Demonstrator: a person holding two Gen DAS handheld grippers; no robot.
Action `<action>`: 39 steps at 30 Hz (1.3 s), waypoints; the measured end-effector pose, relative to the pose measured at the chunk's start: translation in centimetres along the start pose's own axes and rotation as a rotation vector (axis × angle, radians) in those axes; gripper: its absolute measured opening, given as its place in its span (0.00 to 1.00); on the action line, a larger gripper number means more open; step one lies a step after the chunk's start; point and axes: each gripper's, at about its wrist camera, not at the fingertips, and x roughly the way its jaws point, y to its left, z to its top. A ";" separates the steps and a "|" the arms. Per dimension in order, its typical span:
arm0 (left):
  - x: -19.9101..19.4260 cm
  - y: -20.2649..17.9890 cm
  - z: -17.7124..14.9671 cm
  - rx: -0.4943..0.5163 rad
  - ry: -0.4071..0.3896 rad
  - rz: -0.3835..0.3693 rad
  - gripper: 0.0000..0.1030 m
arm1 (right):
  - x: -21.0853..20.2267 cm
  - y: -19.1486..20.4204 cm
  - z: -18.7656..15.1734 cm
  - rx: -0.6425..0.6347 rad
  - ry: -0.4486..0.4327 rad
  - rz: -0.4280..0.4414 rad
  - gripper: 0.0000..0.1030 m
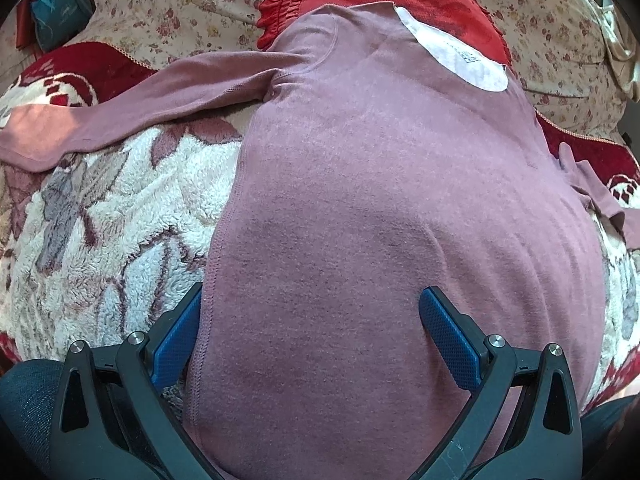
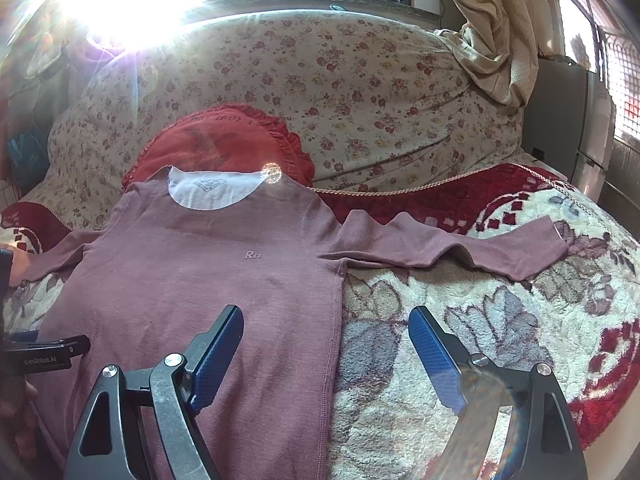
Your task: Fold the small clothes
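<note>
Fleecy floral blanket (image 2: 460, 360) under flat mauve shirt (image 2: 200, 272); left tongs (image 1: 312, 344) and right tongs (image 2: 326, 344) apart, empty. Next, probably: pinch hem corners, fold upward.

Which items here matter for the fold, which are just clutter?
Job:
- mauve long-sleeve shirt, spread flat
- left tongs, open
- right tongs, open

Lying about:
- red frilled cushion
- fleece blanket underneath
- floral quilt
- curtain
- teal packet
</note>
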 end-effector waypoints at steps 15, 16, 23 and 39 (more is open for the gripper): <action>-10.5 1.8 3.1 0.086 -0.329 0.174 0.99 | -1.6 -1.0 0.5 0.041 -0.046 0.026 0.81; -11.1 2.6 3.3 0.078 -0.341 0.192 0.99 | -1.6 -1.1 0.5 0.047 -0.049 0.029 0.81; -12.2 8.0 3.7 0.014 -0.339 0.271 0.99 | -2.1 -0.6 0.8 0.042 -0.064 0.047 0.81; -9.7 8.7 3.4 0.017 -0.246 0.274 0.99 | -1.1 0.0 0.5 0.019 -0.038 0.041 0.81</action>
